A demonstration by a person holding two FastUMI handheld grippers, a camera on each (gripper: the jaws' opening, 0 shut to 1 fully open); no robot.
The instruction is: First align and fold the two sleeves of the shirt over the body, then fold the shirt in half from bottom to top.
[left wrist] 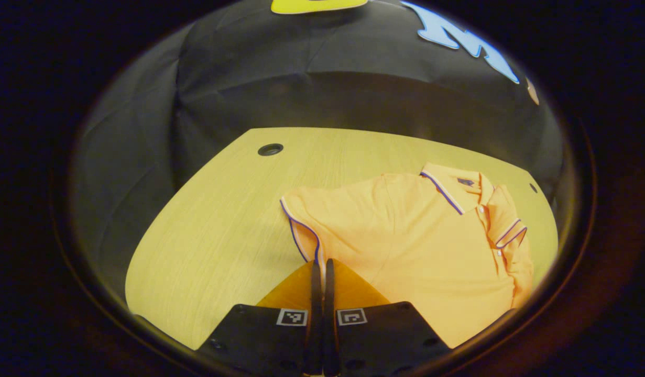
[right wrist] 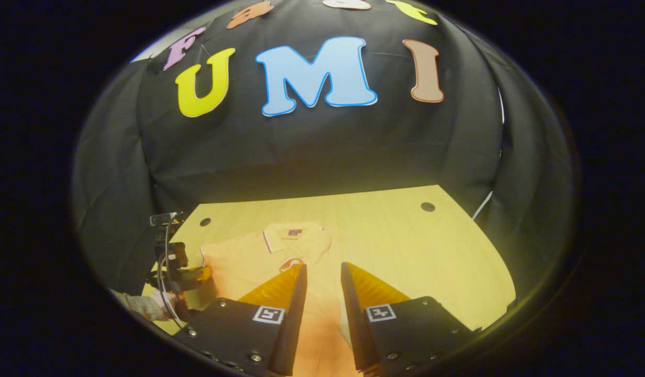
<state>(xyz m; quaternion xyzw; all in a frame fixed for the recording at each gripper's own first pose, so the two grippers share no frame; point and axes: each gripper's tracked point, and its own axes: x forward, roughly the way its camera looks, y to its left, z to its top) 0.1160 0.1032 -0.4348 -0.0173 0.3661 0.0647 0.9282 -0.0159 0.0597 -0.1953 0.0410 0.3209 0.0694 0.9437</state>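
Note:
An orange polo shirt [left wrist: 416,246] lies face up on the yellow wooden table [left wrist: 222,220], collar [left wrist: 453,188] toward the far right. One sleeve [left wrist: 511,230] is folded over the chest. The other sleeve [left wrist: 301,214] lies spread out to the side, and the corner of its blue-trimmed cuff runs in between the tips of my left gripper [left wrist: 322,262], whose fingers are pressed together on it. In the right gripper view my right gripper [right wrist: 324,269] hovers open over the lower body of the shirt [right wrist: 249,256], and the left gripper [right wrist: 201,272] sits at the shirt's left edge.
A round cable hole [left wrist: 270,149] sits in the table's far left corner, and two more [right wrist: 427,206] [right wrist: 205,221] show in the right gripper view. Bare tabletop [right wrist: 432,251] stretches right of the shirt. A gloved hand [right wrist: 144,306] holds the left gripper. Black cloth walls surround the table.

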